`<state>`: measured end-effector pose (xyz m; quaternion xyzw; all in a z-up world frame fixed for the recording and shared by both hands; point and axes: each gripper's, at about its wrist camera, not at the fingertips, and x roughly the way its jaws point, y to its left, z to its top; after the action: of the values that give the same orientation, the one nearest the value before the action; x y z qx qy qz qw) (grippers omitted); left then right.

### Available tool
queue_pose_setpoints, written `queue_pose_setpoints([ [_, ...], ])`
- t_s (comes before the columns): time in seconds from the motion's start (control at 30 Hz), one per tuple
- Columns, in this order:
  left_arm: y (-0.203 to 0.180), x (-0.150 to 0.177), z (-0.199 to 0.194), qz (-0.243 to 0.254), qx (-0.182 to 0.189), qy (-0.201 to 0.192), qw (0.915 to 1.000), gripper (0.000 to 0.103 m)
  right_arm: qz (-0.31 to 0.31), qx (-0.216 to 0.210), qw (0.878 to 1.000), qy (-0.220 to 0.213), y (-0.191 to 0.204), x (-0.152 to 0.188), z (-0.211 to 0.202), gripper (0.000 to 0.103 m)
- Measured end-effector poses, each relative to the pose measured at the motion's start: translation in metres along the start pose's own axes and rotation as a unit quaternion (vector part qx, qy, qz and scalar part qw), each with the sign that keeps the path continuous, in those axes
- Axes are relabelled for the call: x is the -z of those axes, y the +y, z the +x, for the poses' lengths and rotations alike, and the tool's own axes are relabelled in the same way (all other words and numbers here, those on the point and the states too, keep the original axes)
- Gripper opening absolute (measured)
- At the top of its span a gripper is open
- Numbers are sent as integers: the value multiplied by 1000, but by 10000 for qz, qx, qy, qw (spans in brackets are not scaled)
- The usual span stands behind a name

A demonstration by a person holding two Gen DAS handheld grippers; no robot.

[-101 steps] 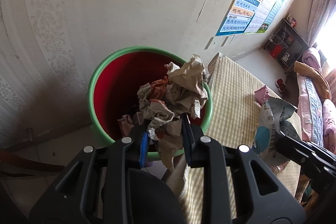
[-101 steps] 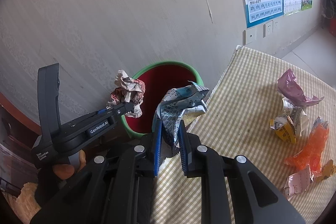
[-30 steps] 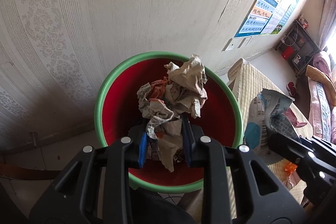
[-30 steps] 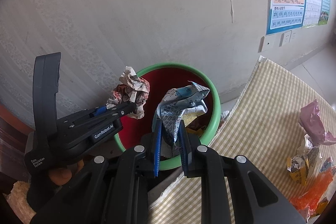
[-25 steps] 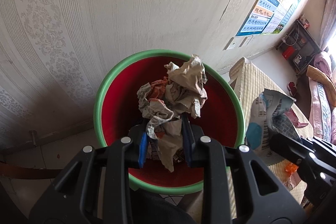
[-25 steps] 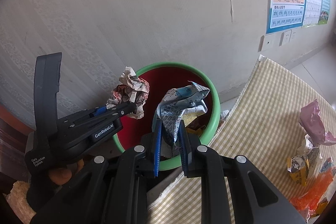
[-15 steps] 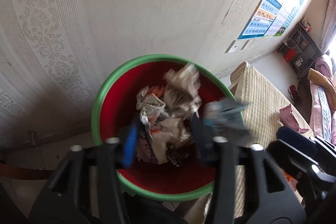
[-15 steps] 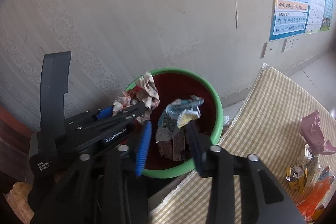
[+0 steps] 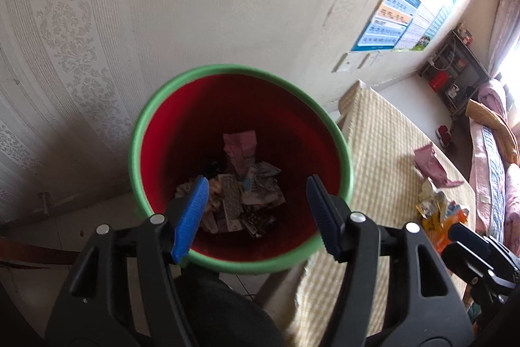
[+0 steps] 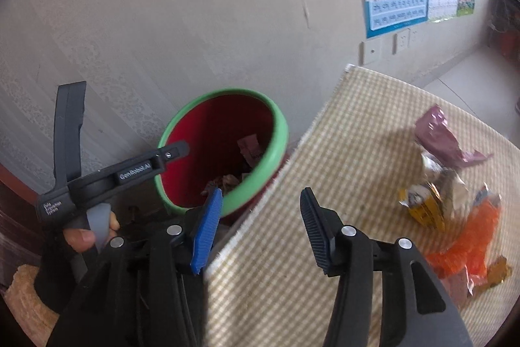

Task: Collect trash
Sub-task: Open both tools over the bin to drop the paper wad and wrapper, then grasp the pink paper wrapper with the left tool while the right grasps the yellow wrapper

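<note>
So the biggest thing around is the table point(image 10: 341, 184) with its checked yellow cloth, and right up against its edge, by the wall, sits the bin point(image 9: 344, 152), red inside with a green rim. Down at the bottom of it there's a heap of crumpled paper and wrappers point(image 9: 240, 194), so part of the job looks done.

What's left is on the cloth, well apart from the bin: a pink bag point(image 10: 445, 135), a yellowish crinkled packet point(image 10: 432, 194) touching it from below, an orange wrapper point(image 10: 471, 236) beside that, and something small and pinkish at the very edge that I can't really make out.

Both tools have nothing in them. The left gripper point(image 9: 256, 213) hangs over the bin mouth with its jaws spread wide, and the right gripper point(image 10: 260, 226) is just as wide, sitting over the table corner next to the bin.

Handling-wise, I'd guess this stuff weighs basically nothing and is all soft, crinkly film. It'll squash flat and could slip out of a shallow pinch, so I'd bite into a bunched-up fold or the twisted neck of the pink bag instead of a loose flat edge. Since the pieces touch, grabbing one may drag its neighbour along.
</note>
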<state>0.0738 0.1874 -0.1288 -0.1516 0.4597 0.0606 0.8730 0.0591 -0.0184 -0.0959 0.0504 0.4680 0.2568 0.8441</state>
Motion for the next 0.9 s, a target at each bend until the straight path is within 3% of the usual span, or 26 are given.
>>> queue_pose_setpoints([
  [0.2,-33,28,-2,332,163,214,9991,60,852,964,9913,-271,-82,51,-55,54],
  [0.43,-100,57,-4,1047,478,445,9924,60,2394,1931,9504,-463,-206,89,-90,56],
  [0.53,-132,69,-9,1391,640,471,9871,60,2841,1891,9393,-357,-242,101,-83,56],
  [0.6,-154,76,-11,1632,783,523,9821,60,2948,1765,9389,-229,-255,107,-74,50],
  [0.67,-177,86,-13,1925,930,578,9752,60,3062,1565,9388,-188,-263,112,-69,31],
  [0.8,-224,106,-11,2432,1267,725,9589,63,2962,1364,9442,-470,-260,120,-87,27],
  [0.9,-260,124,1,2879,1497,888,9417,63,2762,1421,9484,-646,-242,128,-107,27],
])
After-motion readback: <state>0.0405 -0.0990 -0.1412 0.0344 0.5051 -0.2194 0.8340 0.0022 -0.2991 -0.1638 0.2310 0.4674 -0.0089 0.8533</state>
